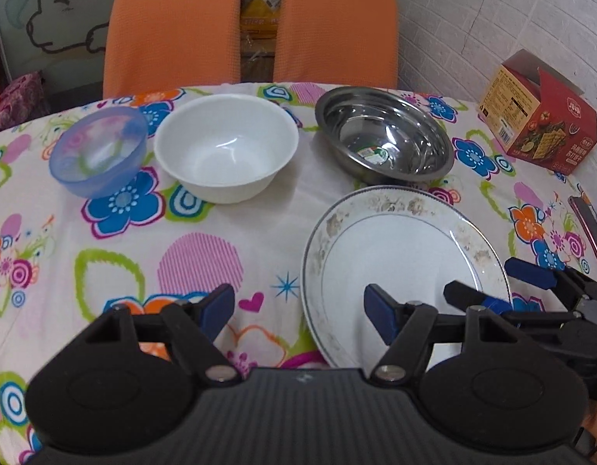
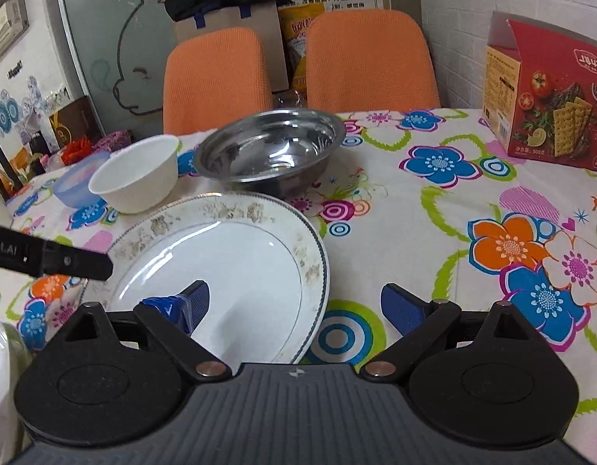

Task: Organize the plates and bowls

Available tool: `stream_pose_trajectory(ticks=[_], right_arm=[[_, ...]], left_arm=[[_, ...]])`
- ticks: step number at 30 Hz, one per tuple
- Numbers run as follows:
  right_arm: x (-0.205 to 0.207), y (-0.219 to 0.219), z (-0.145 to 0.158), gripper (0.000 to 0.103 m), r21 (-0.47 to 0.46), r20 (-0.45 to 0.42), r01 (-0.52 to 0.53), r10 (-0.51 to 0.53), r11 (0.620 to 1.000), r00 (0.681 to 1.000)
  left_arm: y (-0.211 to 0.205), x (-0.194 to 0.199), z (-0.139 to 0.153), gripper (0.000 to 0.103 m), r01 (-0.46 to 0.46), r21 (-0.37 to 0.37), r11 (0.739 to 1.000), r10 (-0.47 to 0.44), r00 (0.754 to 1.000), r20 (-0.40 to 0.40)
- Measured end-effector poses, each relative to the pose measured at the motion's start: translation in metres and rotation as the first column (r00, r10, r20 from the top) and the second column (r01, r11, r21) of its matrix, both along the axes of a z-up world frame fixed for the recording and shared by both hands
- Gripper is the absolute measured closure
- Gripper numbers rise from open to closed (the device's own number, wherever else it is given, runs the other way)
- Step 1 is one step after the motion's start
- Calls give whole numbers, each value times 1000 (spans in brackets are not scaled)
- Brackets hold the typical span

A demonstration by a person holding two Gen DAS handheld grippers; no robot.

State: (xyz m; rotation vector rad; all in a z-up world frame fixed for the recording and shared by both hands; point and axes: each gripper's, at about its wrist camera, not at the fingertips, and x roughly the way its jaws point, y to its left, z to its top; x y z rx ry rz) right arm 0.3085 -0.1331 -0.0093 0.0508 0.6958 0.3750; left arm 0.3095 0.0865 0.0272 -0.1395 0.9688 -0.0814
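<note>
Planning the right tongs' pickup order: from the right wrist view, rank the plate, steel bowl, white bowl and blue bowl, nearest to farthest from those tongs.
1. Plate: right at the right tongs, under the left finger.
2. Steel bowl: straight behind the plate, centre.
3. White bowl: back left; too close to the steel bowl to rank surely.
4. Blue bowl: far left, partly hidden behind the white bowl.

Left gripper (image 1: 300, 310) spread wide above a floral tablecloth (image 1: 205, 248), beside a plate (image 1: 399, 248); behind stand blue (image 1: 98, 151), white (image 1: 226, 147) and steel (image 1: 383, 135) bowls.
</note>
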Motion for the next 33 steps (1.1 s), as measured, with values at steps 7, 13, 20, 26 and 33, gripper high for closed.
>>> stream_pose_trajectory(ticks=[7, 13, 20, 26, 33], right_arm=[[-9, 18, -5, 20, -52, -1, -81, 81, 995, 997], [-19, 38, -8, 18, -83, 17, -99, 101, 992, 995], [-26, 46, -4, 18, -59, -4, -22, 22, 998, 1000], [-38, 47, 4, 18, -20, 11, -25, 25, 1000, 1000], [-49, 50, 15, 18, -7, 53, -25, 25, 1000, 998]], left_arm=[[-10, 16, -22, 32, 24, -41, 999, -26, 998, -59], [-19, 14, -25, 46, 36, 8, 999, -36, 999, -35], [-28, 11, -23, 55, 35, -7, 999, -35, 999, -40], [-21, -1, -18, 55, 21, -24, 999, -22, 999, -42], [-18, -16, -5, 55, 25, -8, 1000, -25, 1000, 7]])
